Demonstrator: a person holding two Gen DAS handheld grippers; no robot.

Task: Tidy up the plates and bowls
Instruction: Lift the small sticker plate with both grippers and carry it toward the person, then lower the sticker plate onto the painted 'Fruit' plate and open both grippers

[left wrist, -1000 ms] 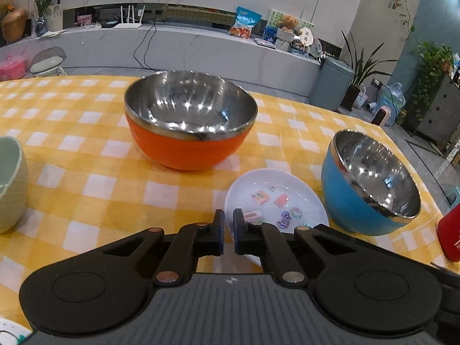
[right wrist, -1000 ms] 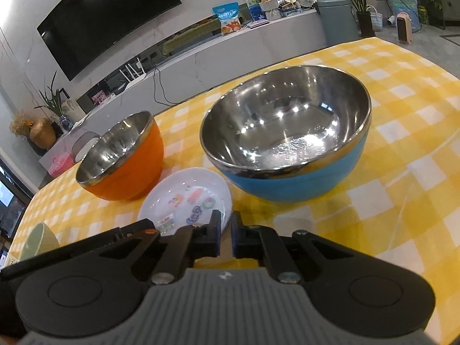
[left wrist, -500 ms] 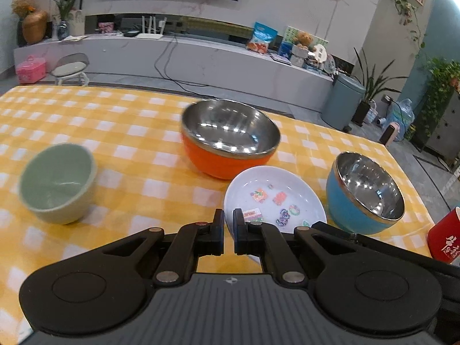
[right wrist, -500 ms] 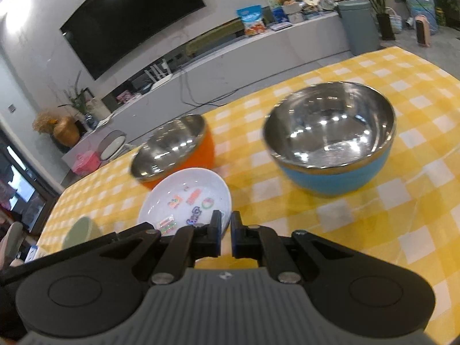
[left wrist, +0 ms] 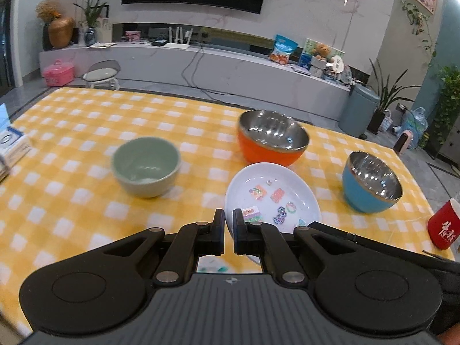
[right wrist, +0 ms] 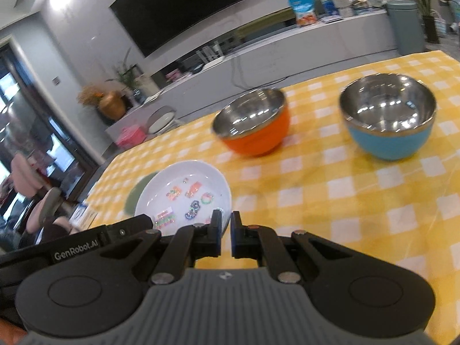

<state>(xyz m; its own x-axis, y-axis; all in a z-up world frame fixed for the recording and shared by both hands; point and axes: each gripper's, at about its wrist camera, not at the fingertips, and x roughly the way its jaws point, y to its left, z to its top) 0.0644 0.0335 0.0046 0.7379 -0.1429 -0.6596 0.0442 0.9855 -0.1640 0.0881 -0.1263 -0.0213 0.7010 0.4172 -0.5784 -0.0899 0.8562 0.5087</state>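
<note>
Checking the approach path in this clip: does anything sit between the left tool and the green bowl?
Nothing visible does. From the left tool, bare checked tablecloth runs up to the green bowl. The white plate lies right of that line, just ahead of the fingers, and the orange bowl stands farther back to the right.

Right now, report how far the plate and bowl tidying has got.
Nothing looks stacked yet. The green bowl, orange bowl, blue bowl and white plate sit separately on the checked table, though plate and orange bowl may touch. The left gripper and right gripper have jaws nearly closed, apparently holding nothing. All the gathering remains.
</note>
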